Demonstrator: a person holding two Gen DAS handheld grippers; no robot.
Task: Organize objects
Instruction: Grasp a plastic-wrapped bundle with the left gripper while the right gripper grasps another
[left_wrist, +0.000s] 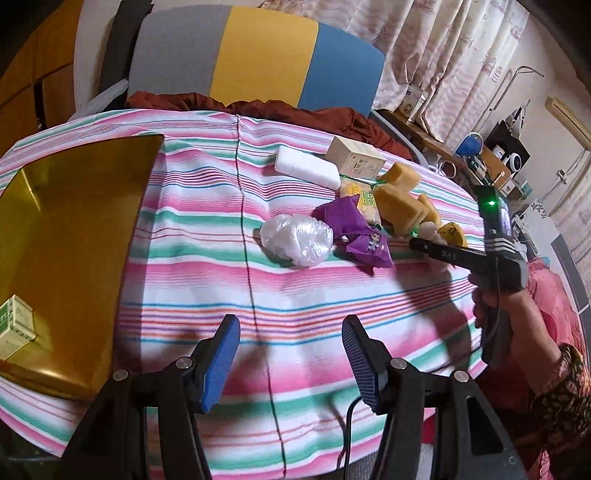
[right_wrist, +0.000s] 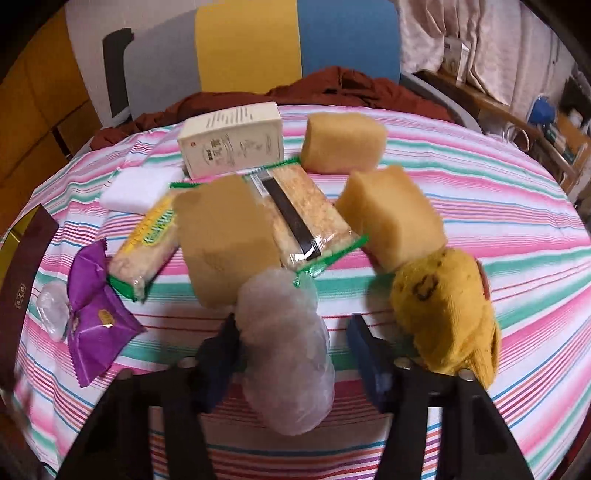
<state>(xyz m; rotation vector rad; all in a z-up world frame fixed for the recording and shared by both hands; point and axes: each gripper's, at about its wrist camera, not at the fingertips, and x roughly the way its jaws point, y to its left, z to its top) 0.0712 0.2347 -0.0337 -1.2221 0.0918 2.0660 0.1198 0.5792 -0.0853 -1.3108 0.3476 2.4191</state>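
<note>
A heap of objects lies on the striped tablecloth (left_wrist: 207, 266): yellow sponge blocks (right_wrist: 225, 236), cracker packets (right_wrist: 306, 206), a purple snack packet (right_wrist: 96, 325), a cream box (right_wrist: 232, 138), a white foam block (left_wrist: 306, 171), a yellow sock (right_wrist: 443, 310) and clear plastic balls (left_wrist: 295, 240). My left gripper (left_wrist: 291, 362) is open and empty above bare cloth. My right gripper (right_wrist: 295, 354) is open around a clear plastic ball (right_wrist: 291, 354) that lies between its fingers. In the left wrist view the right gripper (left_wrist: 417, 242) reaches into the heap from the right.
A gold box (left_wrist: 66, 240) with a small white-green carton (left_wrist: 16, 326) inside stands at the left of the table. Its dark lid (right_wrist: 22, 291) shows in the right wrist view. A grey, yellow and blue chair (left_wrist: 258, 55) with red cloth (left_wrist: 295, 110) stands behind the table.
</note>
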